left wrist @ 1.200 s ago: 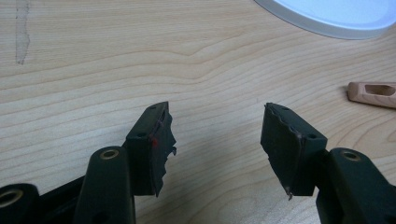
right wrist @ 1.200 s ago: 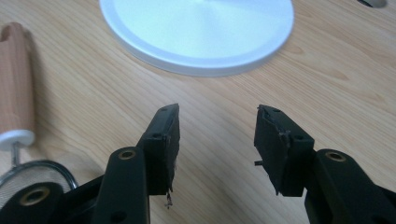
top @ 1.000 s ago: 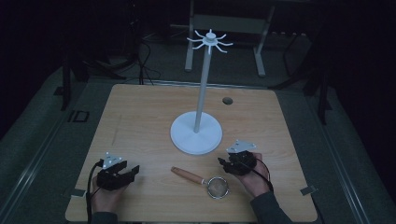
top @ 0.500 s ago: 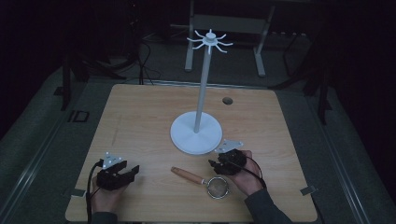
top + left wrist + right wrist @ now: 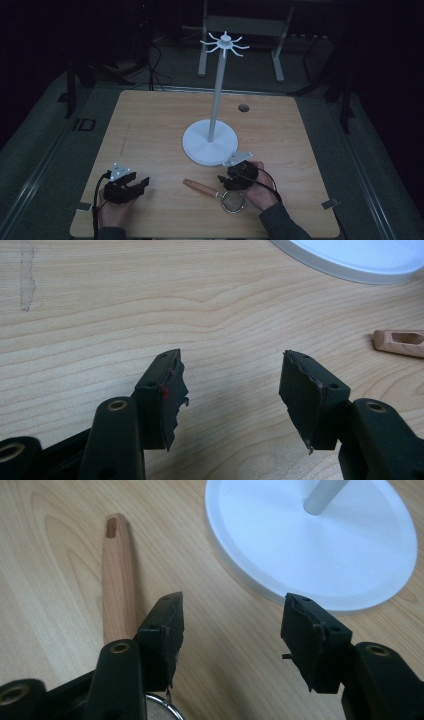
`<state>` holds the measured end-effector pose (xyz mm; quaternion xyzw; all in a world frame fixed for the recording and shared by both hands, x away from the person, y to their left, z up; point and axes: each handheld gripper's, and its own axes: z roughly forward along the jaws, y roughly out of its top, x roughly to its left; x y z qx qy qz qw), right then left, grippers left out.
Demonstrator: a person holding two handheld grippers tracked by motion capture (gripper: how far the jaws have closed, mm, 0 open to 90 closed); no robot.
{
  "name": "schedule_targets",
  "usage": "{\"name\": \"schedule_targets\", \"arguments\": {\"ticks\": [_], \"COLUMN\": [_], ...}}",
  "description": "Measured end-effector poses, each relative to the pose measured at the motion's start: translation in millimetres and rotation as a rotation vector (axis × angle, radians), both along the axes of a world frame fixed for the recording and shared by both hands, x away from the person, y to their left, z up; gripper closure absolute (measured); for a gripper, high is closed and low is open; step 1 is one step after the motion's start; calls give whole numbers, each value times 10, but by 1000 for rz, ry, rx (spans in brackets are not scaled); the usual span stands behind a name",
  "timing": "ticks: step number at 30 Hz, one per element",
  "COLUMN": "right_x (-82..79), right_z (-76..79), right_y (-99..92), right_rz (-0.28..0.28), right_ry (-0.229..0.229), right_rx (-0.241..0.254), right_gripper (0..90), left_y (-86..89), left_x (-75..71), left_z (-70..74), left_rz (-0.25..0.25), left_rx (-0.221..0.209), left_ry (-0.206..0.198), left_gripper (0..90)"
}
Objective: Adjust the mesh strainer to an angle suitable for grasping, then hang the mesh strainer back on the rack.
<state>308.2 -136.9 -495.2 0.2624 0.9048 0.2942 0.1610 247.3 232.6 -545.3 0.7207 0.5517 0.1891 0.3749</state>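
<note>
The right hand-held gripper is low over the desk, near its front edge, with the person's right hand behind it and the forearm coming in from below. Its jaws point to the left and stand wide apart; they have just been opening, and there is only bare wood between them. The small strainer lies flat on the desk just beside this gripper. Its wooden handle passes along the outer side of one jaw, and the metal ring is under the gripper body. The white stand is just behind. The left hand-held gripper rests near the front left, also wide open and empty.
</note>
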Motion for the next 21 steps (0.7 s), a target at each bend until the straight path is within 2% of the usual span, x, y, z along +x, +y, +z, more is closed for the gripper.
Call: {"name": "schedule_targets", "arguments": {"ticks": [5,21], "right_x": [-9,-34], "right_z": [-11,-12], "right_y": [20,109], "right_rz": [7,72], "right_ry": [10,25], "right_rx": [-7,-84], "right_gripper": [406,393], "left_y": [1,-1], "left_x": [-1,0], "left_z": [0,0], "left_rz": [0,0], "left_rx": [1,1], "left_ry": [0,0], "left_gripper": [430,430]}}
